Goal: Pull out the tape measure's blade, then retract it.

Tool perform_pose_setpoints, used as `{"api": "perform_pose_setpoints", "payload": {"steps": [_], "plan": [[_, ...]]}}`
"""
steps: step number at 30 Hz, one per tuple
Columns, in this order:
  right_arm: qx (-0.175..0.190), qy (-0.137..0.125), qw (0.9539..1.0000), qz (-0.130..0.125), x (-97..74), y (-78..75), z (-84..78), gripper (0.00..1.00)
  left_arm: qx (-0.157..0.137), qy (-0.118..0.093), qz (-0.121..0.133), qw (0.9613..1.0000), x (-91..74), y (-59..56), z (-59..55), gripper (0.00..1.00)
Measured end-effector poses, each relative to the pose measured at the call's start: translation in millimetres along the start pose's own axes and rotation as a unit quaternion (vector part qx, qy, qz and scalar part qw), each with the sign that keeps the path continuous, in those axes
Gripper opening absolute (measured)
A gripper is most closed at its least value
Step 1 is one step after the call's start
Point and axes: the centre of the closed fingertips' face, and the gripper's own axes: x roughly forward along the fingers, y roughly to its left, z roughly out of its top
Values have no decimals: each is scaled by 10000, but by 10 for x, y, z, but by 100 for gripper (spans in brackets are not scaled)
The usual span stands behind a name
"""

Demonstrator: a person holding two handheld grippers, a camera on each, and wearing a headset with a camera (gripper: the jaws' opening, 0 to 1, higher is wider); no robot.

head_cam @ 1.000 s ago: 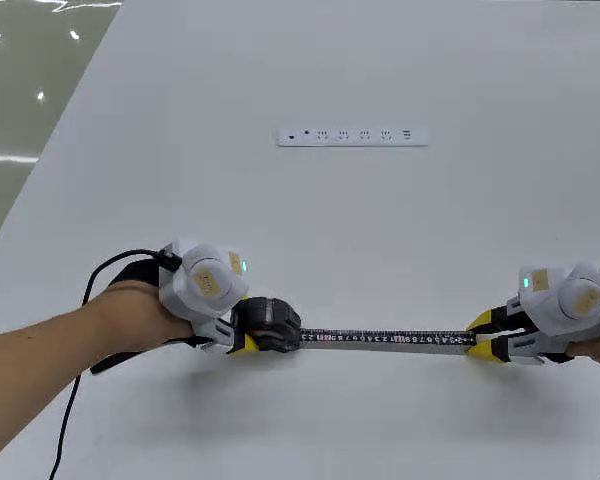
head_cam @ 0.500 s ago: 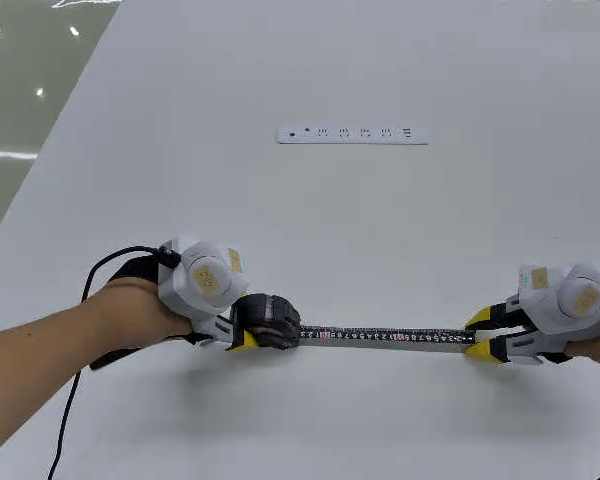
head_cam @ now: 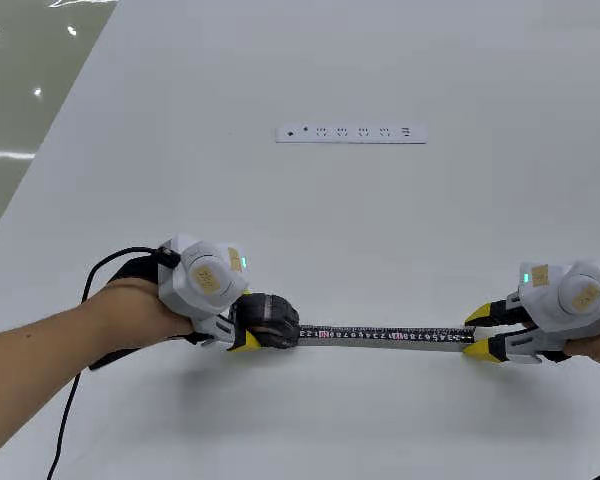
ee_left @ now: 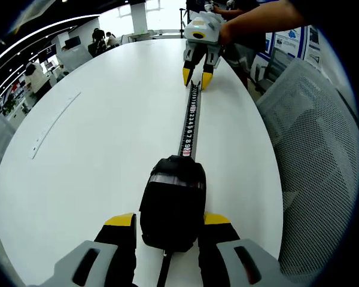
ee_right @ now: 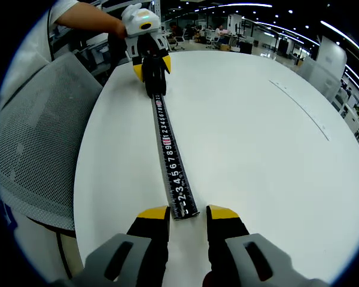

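Black tape measure case (ee_left: pixel 172 200) sits on the worktop (head_cam: pixel 380 230) pinched between the fingers of the left gripper (ee_left: pixel 167 222), blade (ee_right: pixel 169 158) lying straight toward the right gripper (ee_right: pixel 188 215), whose spread fingers flank its tip, seemingly without gripping.

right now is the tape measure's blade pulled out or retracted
Out: the blade stretches, numbers showing, from the case to the right gripper.

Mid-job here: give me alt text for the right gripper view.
The blade lies flat on the white table, pulled out, its numbered end between the right gripper's open jaws with a gap on each side. At its far end the left gripper clamps the black case. A mesh chair back stands at the left.
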Motion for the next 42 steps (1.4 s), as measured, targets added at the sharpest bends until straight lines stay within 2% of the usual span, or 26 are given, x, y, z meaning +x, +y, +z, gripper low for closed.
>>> {"api": "perform_pose_setpoints", "payload": {"steps": [7, 10, 13, 19, 27, 33, 42], "plan": [[91, -119, 9998, -127, -21, -24, 45, 25, -44, -160, 66, 9998, -63, -14, 38, 41], [201, -214, 9994, -179, -26, -23, 75, 28, -22, -206, 171, 9996, -94, -3, 37, 42], [246, -313, 9988, -292, -53, -19, 115, 29, -157, -320, 235, 9991, -131, 1, 39, 45], [384, -426, 9972, -476, -116, -17, 168, 31, -231, -421, 333, 9983, -198, -16, 33, 48], [492, -623, 9947, -659, -166, 28, 250, 37, -550, -642, 502, 9952, -298, -2, 33, 52], [639, -765, 9918, -793, -179, 40, 291, 44, -828, -813, 607, 9914, -377, -8, 31, 55], [806, -925, 9879, -950, -228, 79, 309, 49, -1068, -1015, 753, 9862, -480, -24, 34, 59]]}}
